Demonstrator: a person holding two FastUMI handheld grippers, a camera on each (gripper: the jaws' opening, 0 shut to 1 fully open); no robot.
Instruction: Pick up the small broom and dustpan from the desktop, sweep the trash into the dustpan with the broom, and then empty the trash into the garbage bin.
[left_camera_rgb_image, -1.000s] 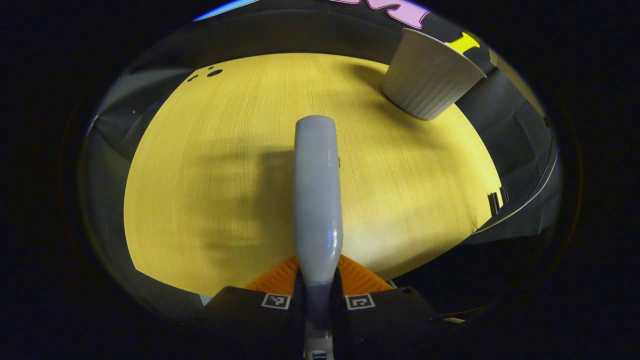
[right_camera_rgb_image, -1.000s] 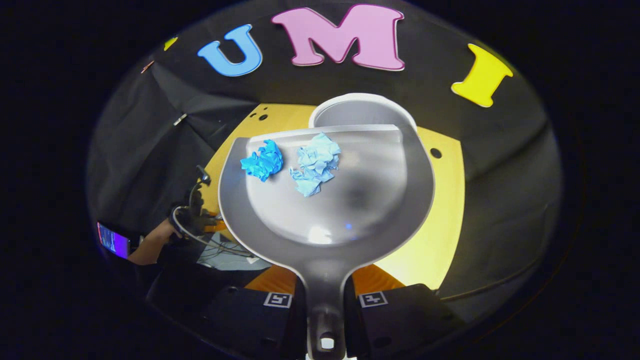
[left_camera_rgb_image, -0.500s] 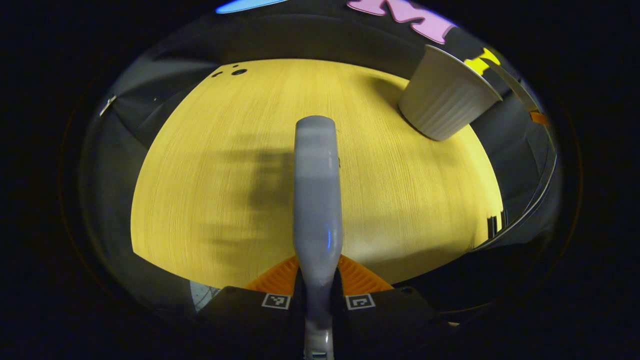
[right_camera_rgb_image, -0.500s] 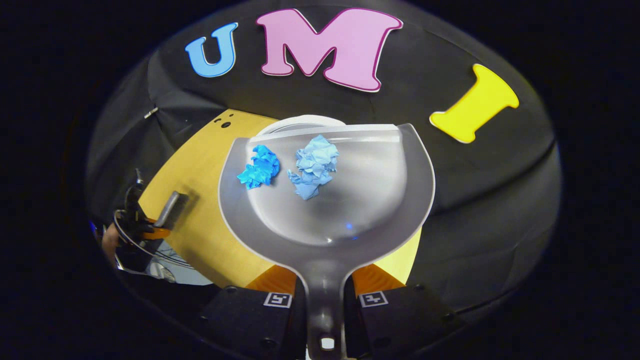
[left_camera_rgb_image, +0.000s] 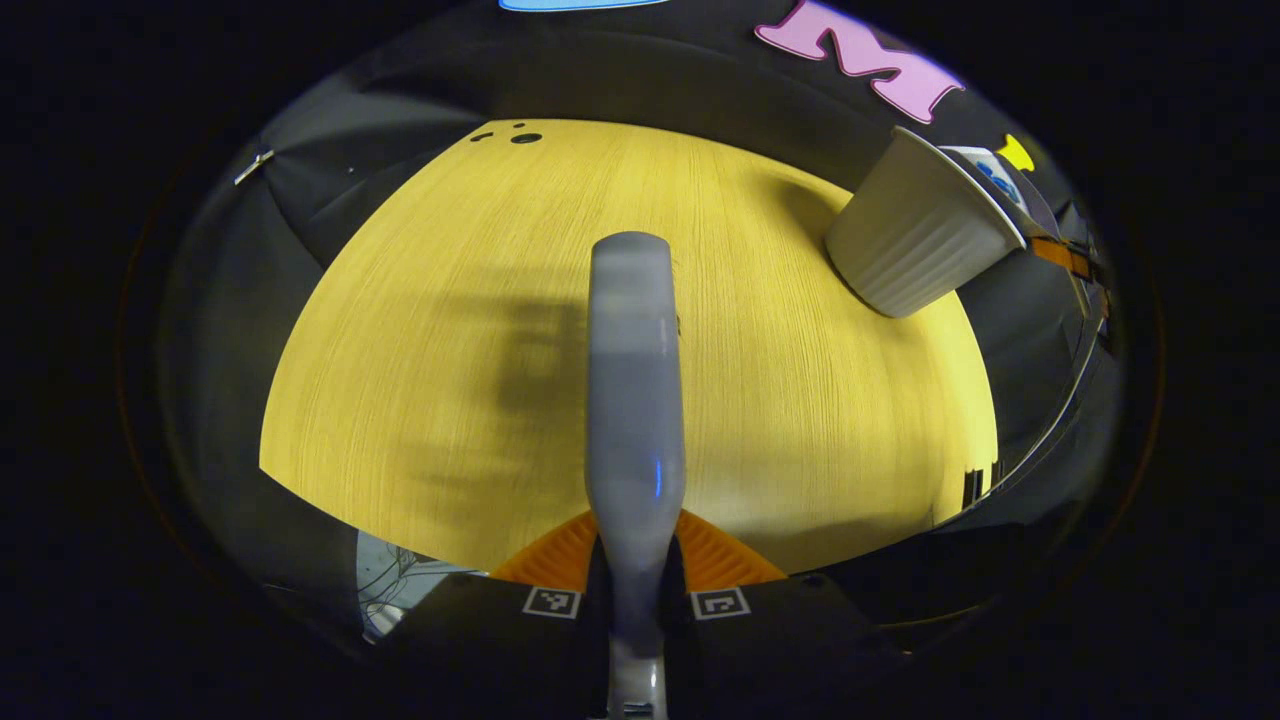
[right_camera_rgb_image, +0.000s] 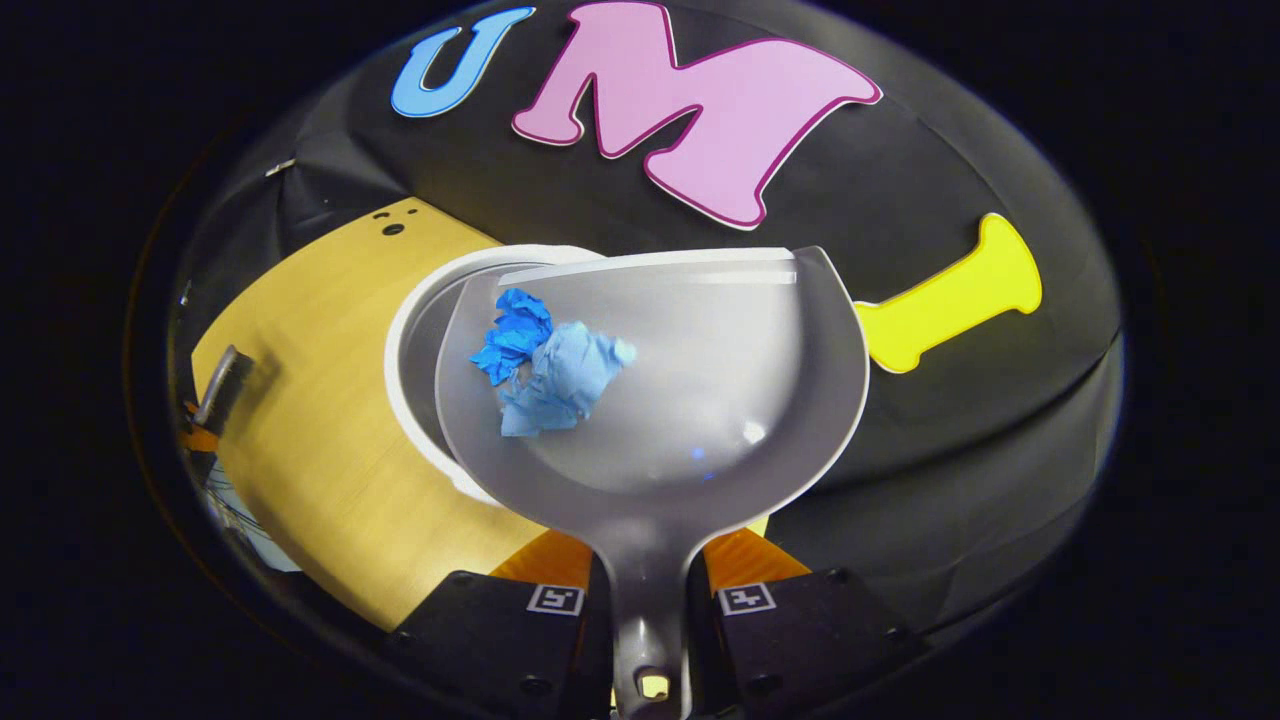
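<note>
In the right gripper view my right gripper is shut on the handle of the grey dustpan. The pan is tilted to its left over the white garbage bin. Two crumpled blue paper balls lie together at the pan's left side. In the left gripper view my left gripper is shut on the grey small broom, which points out over the yellow desktop. The bin stands at the upper right there, with the dustpan's edge above its rim. The broom also shows far left in the right gripper view.
The wooden desktop has small dark holes near its far corner. Black cloth walls close in behind the table. Cables hang below the near edge of the table.
The dustpan has tilted to its left over the bin, and the two paper balls have slid together toward its left side. The left gripper view has swung, the bin shifting right.
</note>
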